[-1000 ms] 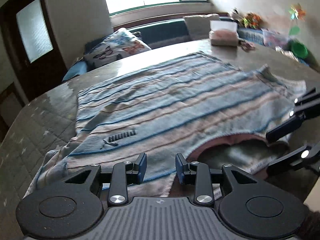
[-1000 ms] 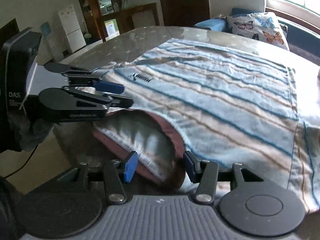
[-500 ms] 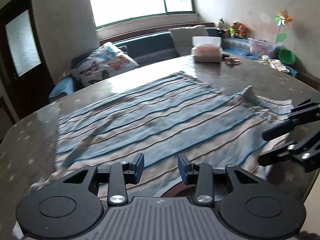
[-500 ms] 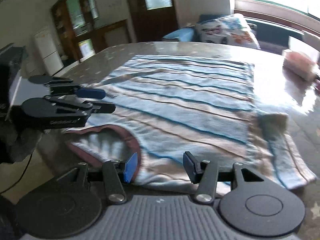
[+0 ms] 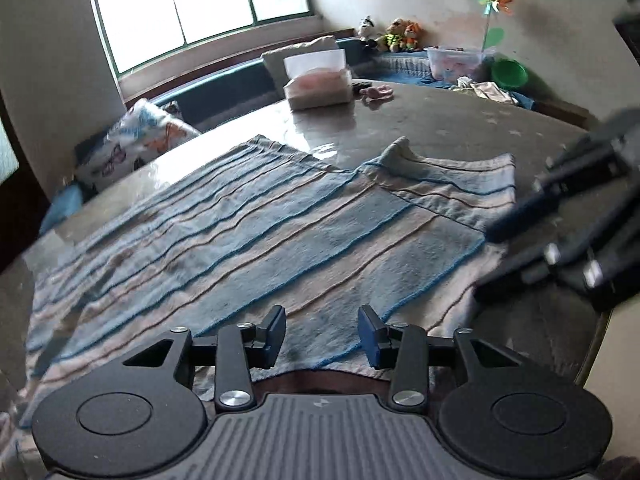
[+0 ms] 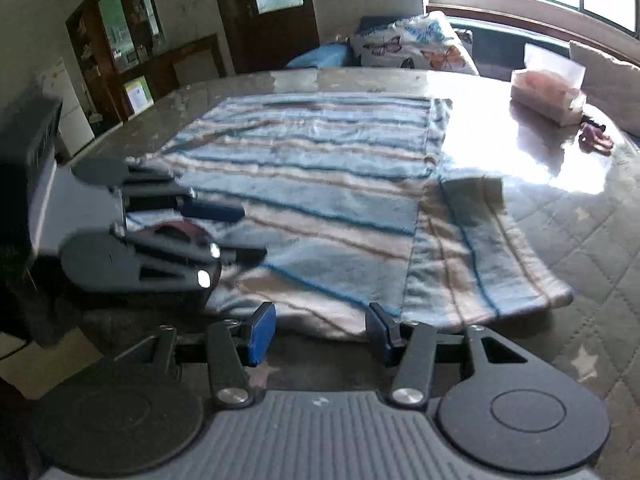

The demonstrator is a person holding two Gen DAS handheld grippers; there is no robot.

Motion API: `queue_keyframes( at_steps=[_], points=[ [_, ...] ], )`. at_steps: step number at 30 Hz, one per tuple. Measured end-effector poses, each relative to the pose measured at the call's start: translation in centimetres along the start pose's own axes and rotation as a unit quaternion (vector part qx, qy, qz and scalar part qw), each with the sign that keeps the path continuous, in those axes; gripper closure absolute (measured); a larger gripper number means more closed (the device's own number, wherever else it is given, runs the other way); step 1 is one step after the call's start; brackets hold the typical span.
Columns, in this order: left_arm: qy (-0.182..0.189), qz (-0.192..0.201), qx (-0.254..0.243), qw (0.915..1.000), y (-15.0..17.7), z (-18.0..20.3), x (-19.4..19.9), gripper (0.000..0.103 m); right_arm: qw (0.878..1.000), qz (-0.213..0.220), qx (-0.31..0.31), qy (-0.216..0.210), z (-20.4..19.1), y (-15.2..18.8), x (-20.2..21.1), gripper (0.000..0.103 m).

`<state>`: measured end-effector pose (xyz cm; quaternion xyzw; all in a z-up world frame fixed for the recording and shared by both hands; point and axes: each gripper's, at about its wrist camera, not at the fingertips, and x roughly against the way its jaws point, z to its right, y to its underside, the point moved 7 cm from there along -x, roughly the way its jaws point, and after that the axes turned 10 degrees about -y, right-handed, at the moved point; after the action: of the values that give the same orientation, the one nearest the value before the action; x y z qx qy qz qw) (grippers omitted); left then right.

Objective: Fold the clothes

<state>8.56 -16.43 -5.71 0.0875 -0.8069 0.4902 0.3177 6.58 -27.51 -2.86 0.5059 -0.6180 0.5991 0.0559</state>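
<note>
- Striped shirt (image 5: 256,236) lies spread flat on the table (image 5: 460,132), front side down or up cannot be told; blue, beige and brown stripes run across it.
- Shirt body covers the middle of the table and reaches toward the near edge. 1 sleeve (image 6: 480,248) lies flat toward the right side of the table, its end close to the near edge.
- A dark pink band of the shirt shows at its near hem, directly under the left gripper's body.
- Left gripper (image 5: 322,334): jaws wide apart, nothing between them, held over the near hem of the shirt. Contact with the cloth cannot be told.
- Right gripper (image 6: 320,330): jaws wide apart, empty, at the near edge of the shirt beside the sleeve seam. The pads sit just at the cloth edge; touching or not cannot be told.
- Both grippers are blurred in each other's view.
- Tissue box (image 5: 318,84) stands at the far side of the table, well apart from the shirt. A small pink item (image 5: 376,92) lies just beside it.
- Butterfly-print cushion (image 6: 416,46) rests on the bench beyond the far edge of the table.
</note>
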Motion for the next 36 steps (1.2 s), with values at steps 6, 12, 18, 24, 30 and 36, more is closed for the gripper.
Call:
queue_keyframes(
  at_steps=[6, 12, 18, 24, 30, 36],
  points=[
    [0.001, 0.000, 0.001, 1.0000, -0.2, 0.1, 0.2, 0.046, 1.000, 0.006, -0.009, 0.018, 1.4, -0.2, -0.6, 0.052],
    [0.001, 0.004, 0.013, 0.9999, -0.9, 0.1, 0.5, 0.032, 0.996, 0.041, -0.051, 0.056, 3.9, -0.1, 0.9, 0.050],
    [-0.003, 0.006, 0.023, 0.9997, -1.3, 0.0, 0.3, 0.021, 0.982, 0.075, -0.123, 0.120, 7.8, 0.7, 2.6, 0.053],
    [-0.008, 0.005, 0.029, 0.9995, -1.3, 0.0, 0.3, 0.010, 0.964, 0.106, -0.178, 0.167, 10.7, 1.3, 4.0, 0.055],
    [-0.014, 0.004, 0.040, 0.9991, -1.1, -0.5, 0.4, 0.004, 0.958, 0.134, -0.190, 0.168, 10.6, 0.9, 4.6, 0.091],
    [-0.020, 0.002, 0.050, 0.9985, -0.6, -1.2, 0.5, 0.003, 0.957, 0.160, -0.185, 0.157, 9.8, -0.2, 5.3, 0.098]
  ],
)
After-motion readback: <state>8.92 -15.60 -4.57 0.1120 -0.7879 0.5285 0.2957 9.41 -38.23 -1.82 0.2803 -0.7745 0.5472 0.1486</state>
